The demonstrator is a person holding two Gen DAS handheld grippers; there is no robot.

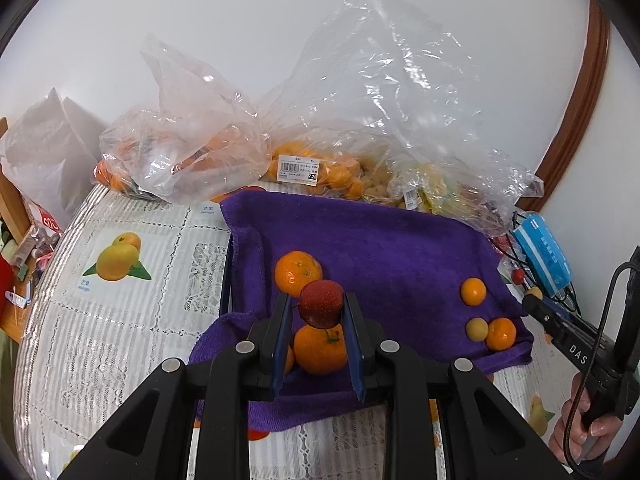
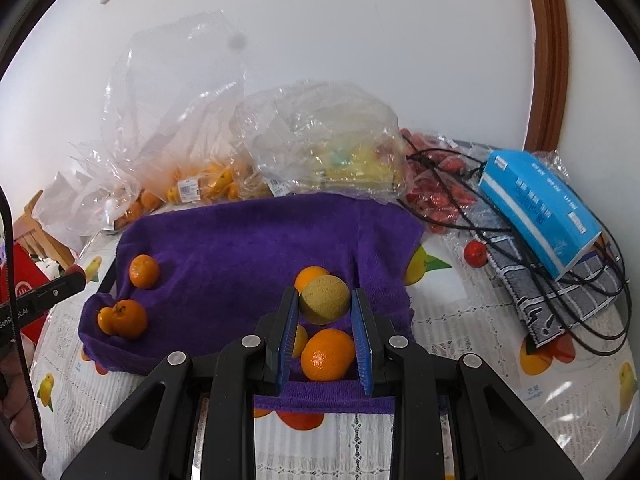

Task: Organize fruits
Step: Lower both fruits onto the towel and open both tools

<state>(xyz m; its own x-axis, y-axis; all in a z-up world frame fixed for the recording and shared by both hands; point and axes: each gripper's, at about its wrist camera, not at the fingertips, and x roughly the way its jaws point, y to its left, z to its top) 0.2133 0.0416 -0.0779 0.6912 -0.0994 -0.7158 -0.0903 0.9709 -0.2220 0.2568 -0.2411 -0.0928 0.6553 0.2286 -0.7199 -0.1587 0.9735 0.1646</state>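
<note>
Fuzzy purple cloth towel (image 1: 380, 240), crinkly glossy plastic bags (image 1: 380, 80)

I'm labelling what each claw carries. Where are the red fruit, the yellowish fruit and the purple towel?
red fruit (image 1: 321, 303), left wrist view, middle of its skin
yellowish fruit (image 2: 325, 298), right wrist view, middle of its skin
purple towel (image 2: 240, 240), right wrist view, bare middle

A deep purple towel (image 1: 380, 248) carries bright orange mandarins (image 1: 298, 274). At its 6 o'clock a dark red speckled fruit (image 1: 321, 303) sits between blue pads (image 1: 354, 344); elsewhere a dull yellow-green fruit (image 2: 325, 298). The white lace-patterned tablecloth (image 1: 120, 320) shows printed fruit.
</note>
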